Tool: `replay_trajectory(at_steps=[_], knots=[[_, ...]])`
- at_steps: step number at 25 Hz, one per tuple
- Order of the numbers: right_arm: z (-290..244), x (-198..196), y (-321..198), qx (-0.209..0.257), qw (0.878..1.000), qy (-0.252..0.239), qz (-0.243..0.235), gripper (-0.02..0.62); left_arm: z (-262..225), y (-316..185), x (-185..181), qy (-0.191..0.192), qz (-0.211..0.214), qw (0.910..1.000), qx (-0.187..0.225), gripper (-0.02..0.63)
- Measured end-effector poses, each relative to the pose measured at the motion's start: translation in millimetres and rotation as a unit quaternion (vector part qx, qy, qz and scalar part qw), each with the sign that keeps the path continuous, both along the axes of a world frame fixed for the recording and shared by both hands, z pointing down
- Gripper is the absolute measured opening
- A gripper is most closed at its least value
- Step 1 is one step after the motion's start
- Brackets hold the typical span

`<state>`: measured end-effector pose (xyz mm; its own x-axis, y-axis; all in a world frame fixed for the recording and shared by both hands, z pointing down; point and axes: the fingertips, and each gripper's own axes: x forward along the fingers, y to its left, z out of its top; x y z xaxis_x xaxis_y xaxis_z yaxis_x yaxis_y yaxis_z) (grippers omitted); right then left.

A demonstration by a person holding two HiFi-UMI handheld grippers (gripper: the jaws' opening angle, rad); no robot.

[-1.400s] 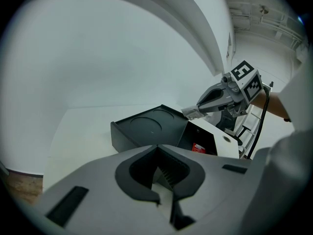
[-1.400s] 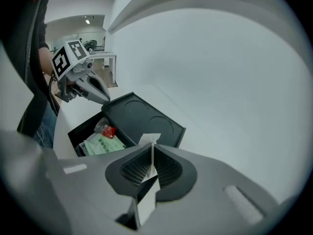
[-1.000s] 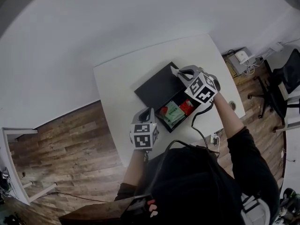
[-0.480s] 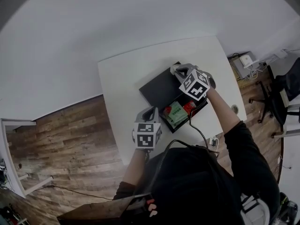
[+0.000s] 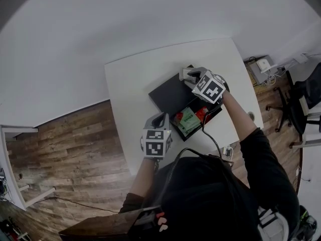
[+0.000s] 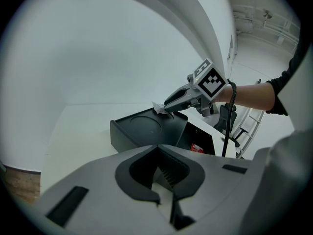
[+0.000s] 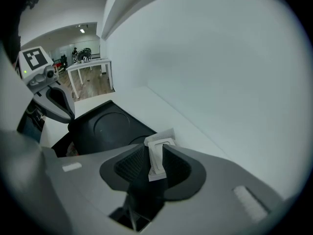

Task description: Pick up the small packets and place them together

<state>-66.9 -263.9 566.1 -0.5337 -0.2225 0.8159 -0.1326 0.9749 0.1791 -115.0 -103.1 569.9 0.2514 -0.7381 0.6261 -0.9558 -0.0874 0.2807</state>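
A black box (image 5: pixel 199 133) stands open on the white table (image 5: pixel 130 84), with green packets (image 5: pixel 186 120) and a red packet (image 5: pixel 200 113) inside. Its lid (image 5: pixel 168 94) lies flat beside it. My right gripper (image 5: pixel 186 76) hangs over the lid's far corner. Its jaws have just been opening, and a small white packet (image 7: pixel 156 155) stands loosely between them. The left gripper view shows that packet (image 6: pixel 157 106) at the right gripper's tip (image 6: pixel 164 109), above the lid (image 6: pixel 146 126). My left gripper (image 5: pixel 159 118) waits at the box's near side, shut and empty (image 6: pixel 157 148).
The table's front edge (image 5: pixel 131 164) runs close to my left gripper, with wood floor (image 5: pixel 65 149) beyond. An office chair (image 5: pixel 306 94) and a white device (image 5: pixel 261 62) on the floor are to the right. A cable (image 5: pixel 213 139) trails from my right gripper.
My right gripper has come down toward the lid's far corner with the white packet, and its jaws have parted. My left gripper has stayed put.
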Motion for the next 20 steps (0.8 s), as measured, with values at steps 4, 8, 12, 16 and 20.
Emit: replay_trajectory(at_steps=[4,8,12,16,20], knots=[[-29.0,12.4,1.7,0.009,0.999,-0.046,0.009,0.114,-1.9,1.5,0.6,-0.001,0.002,1.0000,-0.001,-0.002],[-59.8,33.3,25.2,-0.006,0.998,-0.067,0.001,0.114,-0.6,1.2,0.6,0.000,0.000,1.0000,0.001,-0.002],[-54.6,55.1,72.6,-0.046,0.997,-0.038,-0.044,0.114,-0.7,3.4,-0.7,0.001,-0.001,1.0000,0.002,-0.002],[-20.1,68.4,134.1,-0.107,0.988,0.019,-0.110,0.114,-1.3,2.8,-1.1,0.004,-0.004,1.0000,0.001,-0.002],[8.7,65.9,178.2,-0.147,0.975,0.054,-0.156,0.114,-0.9,4.2,0.6,0.006,-0.005,1.0000,0.000,-0.002]])
